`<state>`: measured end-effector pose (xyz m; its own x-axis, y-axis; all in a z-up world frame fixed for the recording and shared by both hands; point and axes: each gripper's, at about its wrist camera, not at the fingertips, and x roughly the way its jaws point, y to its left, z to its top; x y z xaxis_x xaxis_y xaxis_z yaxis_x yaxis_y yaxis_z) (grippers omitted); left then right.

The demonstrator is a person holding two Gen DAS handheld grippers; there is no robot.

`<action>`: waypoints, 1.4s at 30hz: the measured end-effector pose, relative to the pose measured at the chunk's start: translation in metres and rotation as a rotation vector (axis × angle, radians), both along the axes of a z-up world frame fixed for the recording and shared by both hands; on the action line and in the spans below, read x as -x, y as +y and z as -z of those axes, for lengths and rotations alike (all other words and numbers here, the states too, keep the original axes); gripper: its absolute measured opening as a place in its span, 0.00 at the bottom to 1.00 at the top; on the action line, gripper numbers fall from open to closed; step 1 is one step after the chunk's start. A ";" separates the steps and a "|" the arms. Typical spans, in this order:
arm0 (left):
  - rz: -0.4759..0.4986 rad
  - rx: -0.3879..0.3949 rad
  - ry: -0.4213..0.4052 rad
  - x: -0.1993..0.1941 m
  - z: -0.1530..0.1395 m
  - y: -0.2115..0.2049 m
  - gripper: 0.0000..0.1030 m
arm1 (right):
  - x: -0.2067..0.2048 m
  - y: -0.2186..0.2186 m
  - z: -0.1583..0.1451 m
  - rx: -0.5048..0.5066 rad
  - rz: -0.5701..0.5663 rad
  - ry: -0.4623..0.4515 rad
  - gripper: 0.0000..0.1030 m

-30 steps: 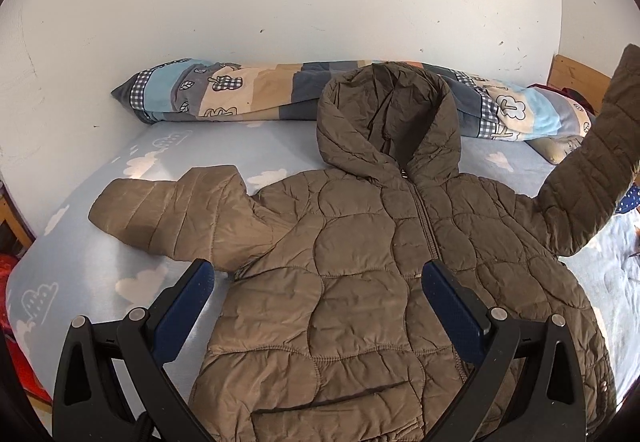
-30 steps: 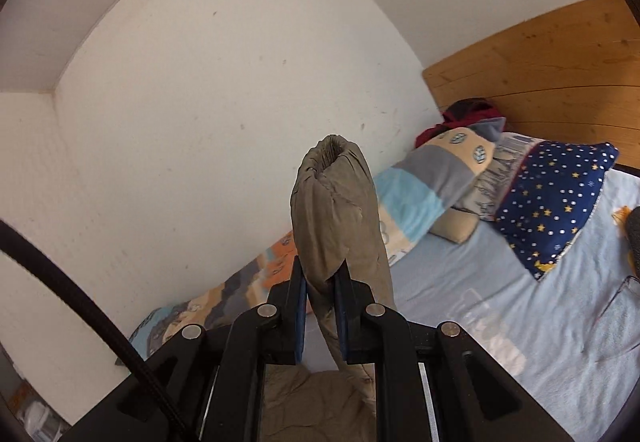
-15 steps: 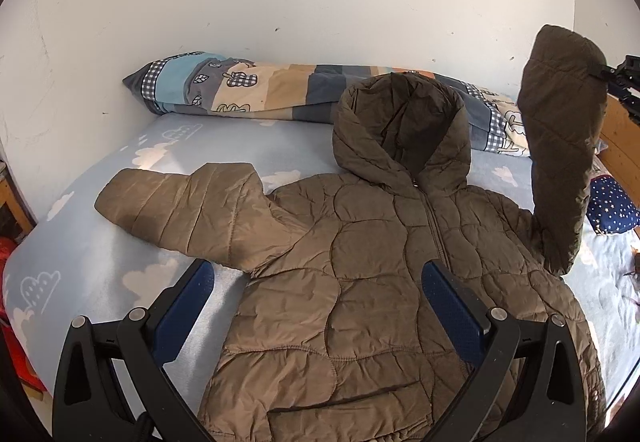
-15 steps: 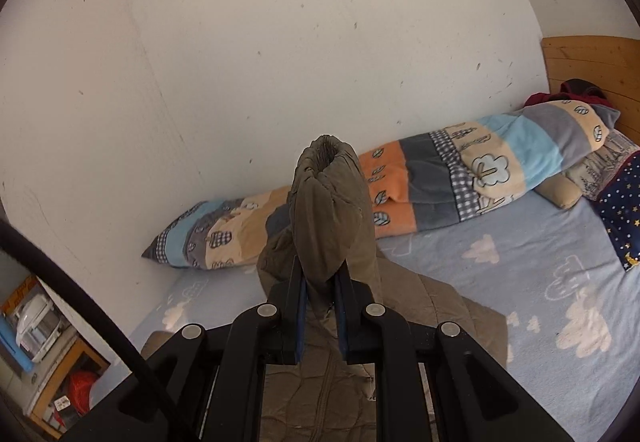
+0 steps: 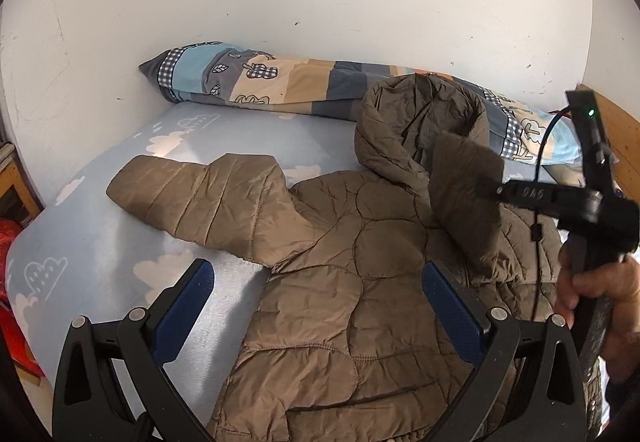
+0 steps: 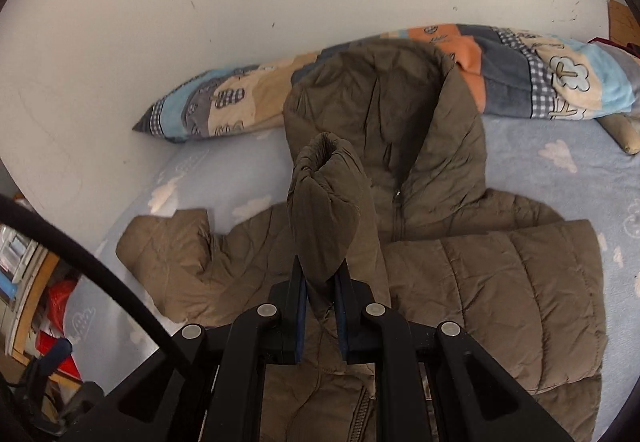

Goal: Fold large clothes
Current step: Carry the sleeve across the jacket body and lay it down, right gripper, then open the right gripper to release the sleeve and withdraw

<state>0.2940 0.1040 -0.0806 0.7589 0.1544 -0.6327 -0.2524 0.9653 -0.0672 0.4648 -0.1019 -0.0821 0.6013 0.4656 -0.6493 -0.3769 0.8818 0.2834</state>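
A brown quilted hooded jacket (image 5: 360,282) lies front up on the cloud-print bed sheet (image 5: 100,234). One sleeve (image 5: 192,194) is spread out to the left. My right gripper (image 6: 322,274) is shut on the other sleeve (image 6: 328,202) near its cuff, which sticks up past the fingers. In the left wrist view that right gripper (image 5: 496,190), held by a hand (image 5: 600,286), carries the sleeve (image 5: 460,194) over the jacket's chest, just below the hood (image 5: 420,122). My left gripper (image 5: 316,278) is open above the jacket's lower front, holding nothing.
A rolled patchwork blanket (image 5: 280,82) lies along the white wall behind the hood. A wooden headboard (image 5: 618,138) stands at the right. Red things (image 5: 10,242) lie beyond the bed's left edge. The sheet left of the jacket is bare.
The right gripper has swung the held sleeve down from high at the right to over the jacket's chest. The left gripper stays open and has drifted a little.
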 end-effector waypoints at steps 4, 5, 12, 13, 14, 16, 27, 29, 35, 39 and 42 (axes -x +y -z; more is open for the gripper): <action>-0.015 0.001 0.006 -0.001 0.002 0.005 1.00 | 0.001 0.027 0.031 0.079 -0.059 0.036 0.13; -0.019 0.002 0.008 -0.002 0.003 0.006 1.00 | 0.001 0.032 0.038 0.099 -0.072 0.042 0.13; -0.041 0.006 -0.002 -0.001 0.002 0.007 1.00 | 0.003 0.060 0.070 0.159 -0.123 0.066 0.13; -0.042 0.004 -0.003 -0.001 0.001 0.007 1.00 | 0.002 0.063 0.074 0.159 -0.127 0.077 0.13; -0.045 -0.001 -0.002 -0.001 0.002 0.007 1.00 | 0.000 0.065 0.079 0.159 -0.130 0.093 0.13; -0.047 -0.001 0.005 -0.003 0.003 0.007 1.00 | -0.002 0.069 0.088 0.154 -0.132 0.129 0.14; -0.052 0.016 0.006 -0.008 0.003 0.003 1.00 | 0.003 0.050 0.067 -0.028 -0.228 0.198 0.52; -0.045 0.010 0.004 -0.008 0.003 -0.001 1.00 | 0.001 0.027 0.047 -0.075 -0.178 0.142 0.52; -0.019 -0.019 0.010 -0.013 0.006 -0.013 1.00 | -0.024 -0.084 0.015 0.097 0.347 0.025 0.52; 0.045 -0.025 -0.002 -0.039 0.004 -0.033 1.00 | -0.037 -0.135 0.039 0.213 0.517 0.113 0.52; 0.110 -0.044 -0.005 -0.070 0.005 -0.056 1.00 | -0.039 -0.154 0.061 0.167 0.551 0.202 0.52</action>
